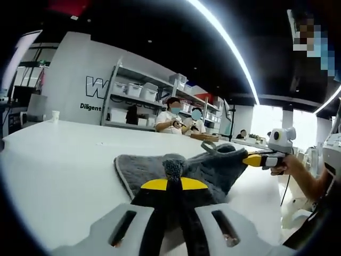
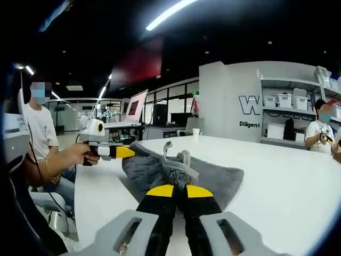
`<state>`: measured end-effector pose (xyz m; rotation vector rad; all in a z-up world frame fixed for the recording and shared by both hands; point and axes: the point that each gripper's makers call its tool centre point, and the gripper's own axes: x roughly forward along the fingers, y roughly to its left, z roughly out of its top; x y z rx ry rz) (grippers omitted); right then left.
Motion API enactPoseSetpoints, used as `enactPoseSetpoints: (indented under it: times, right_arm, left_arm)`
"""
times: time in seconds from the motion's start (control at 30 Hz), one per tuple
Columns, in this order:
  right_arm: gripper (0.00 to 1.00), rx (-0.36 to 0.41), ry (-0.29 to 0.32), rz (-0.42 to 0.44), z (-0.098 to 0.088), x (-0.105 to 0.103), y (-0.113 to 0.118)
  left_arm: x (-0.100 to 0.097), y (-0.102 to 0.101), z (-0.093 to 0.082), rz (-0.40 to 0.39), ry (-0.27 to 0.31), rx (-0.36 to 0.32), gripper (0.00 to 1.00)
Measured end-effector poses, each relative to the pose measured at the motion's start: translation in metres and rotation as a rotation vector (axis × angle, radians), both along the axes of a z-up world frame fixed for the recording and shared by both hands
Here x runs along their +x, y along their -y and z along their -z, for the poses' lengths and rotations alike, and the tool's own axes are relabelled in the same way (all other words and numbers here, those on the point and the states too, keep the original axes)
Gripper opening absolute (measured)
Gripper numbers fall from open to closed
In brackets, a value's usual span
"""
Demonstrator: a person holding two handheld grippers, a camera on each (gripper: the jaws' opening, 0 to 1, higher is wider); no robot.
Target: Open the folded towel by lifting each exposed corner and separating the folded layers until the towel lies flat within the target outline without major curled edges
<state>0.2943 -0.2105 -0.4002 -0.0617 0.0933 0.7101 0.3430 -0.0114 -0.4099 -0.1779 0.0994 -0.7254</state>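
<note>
Both grippers are clamped onto the same grey towel (image 1: pixel 176 168), which lies bunched on a big white table (image 1: pixel 58 170). From the left gripper view, the left gripper (image 1: pixel 174 169) comes up from six o'clock with its yellow-and-black jaws pinched together on a tuft of cloth, and the right gripper (image 1: pixel 246 159) reaches in from three o'clock, held by a hand (image 1: pixel 285 166), its yellow tip nipping the far corner. In the right gripper view the towel (image 2: pixel 213 178) sits dead centre, puckered where the right gripper (image 2: pixel 180 182) bites it from six o'clock, while the left gripper (image 2: pixel 132 152) grips the edge at nine o'clock. White shelving (image 1: pixel 138 101) with storage bins stands at twelve o'clock behind the table, with seated people (image 1: pixel 170 120) in front of it. A small paper cup (image 1: pixel 55 116) sits at ten o'clock.
</note>
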Motion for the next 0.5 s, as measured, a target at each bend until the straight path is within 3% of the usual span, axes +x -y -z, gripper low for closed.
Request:
enactPoseSetpoints:
  times: [0.5]
  right_arm:
    - [0.0,0.001,-0.026,0.023,0.016,-0.02,0.005]
  left_arm:
    - [-0.022,0.0,0.013,-0.001,-0.017,0.03,0.04]
